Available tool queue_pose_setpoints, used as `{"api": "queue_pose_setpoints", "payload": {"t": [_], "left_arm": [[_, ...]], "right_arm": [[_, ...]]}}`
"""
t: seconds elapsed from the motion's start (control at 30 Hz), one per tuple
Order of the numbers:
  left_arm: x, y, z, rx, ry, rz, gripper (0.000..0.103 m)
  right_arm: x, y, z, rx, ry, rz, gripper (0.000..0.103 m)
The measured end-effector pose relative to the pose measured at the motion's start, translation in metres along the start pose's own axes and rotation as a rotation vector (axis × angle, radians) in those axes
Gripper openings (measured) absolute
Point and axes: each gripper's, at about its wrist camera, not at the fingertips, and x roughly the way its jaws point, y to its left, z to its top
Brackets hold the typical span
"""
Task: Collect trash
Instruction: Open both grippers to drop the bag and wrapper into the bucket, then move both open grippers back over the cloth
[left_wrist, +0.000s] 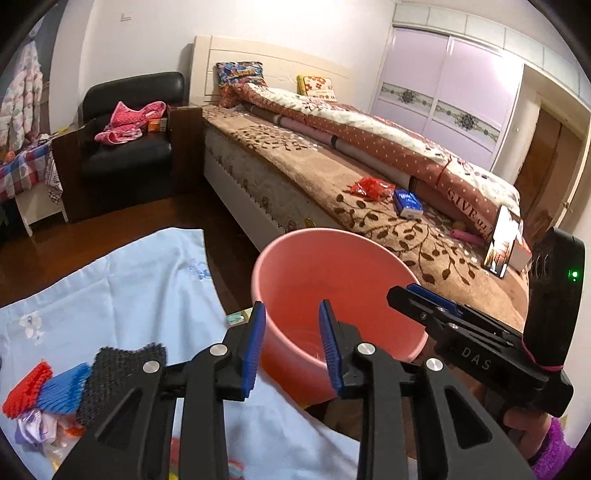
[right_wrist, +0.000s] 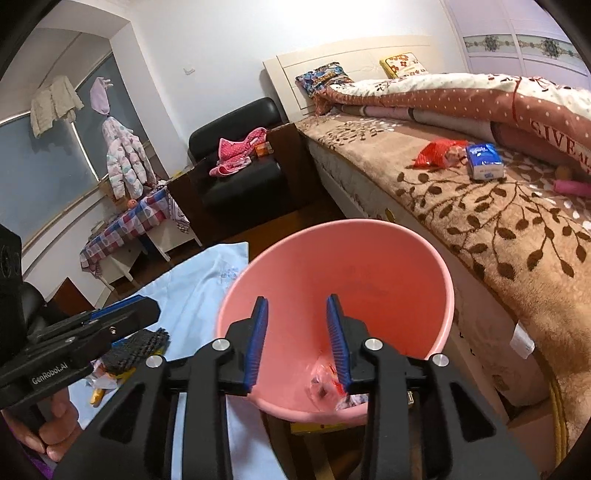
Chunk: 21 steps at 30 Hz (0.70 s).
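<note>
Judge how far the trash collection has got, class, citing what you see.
Done: some wrappers lie in the pink bin. In hand: nothing; the right gripper and left gripper are open. Left: the red wrapper on the bed and scraps on the blue sheet.

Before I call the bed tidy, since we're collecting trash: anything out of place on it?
Yes. A crumpled red wrapper and a blue tissue pack lie loose on the blanket, not in the pink bin.
</note>
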Motion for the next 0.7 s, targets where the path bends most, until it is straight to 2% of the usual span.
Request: {"api": "queue_pose_setpoints", "payload": {"t": [0.1,0.2,0.47,0.7], "left_arm": [[-0.019,0.01,-0.003,-0.012,-0.024,0.013,0.038],[-0.042,0.022,-0.008,-0.019,-0.058,0.035,0.041],[-0.109,0.066,-0.016,-0.078,-0.151,0.123,0.042],[-0.171,0.115,-0.042,-0.141,-0.202,0.237,0.042]], "right_arm": [[-0.009,0.013,-0.001,-0.014,-0.019,0.014,0.033],[-0.016,0.028,-0.005,-0.035,-0.028,0.033,0.033],[-0.028,0.09,-0.027,-0.105,-0.009,0.14,0.033],[-0.034,0.133,-0.052,-0.146,0.041,0.214,0.033]]}}
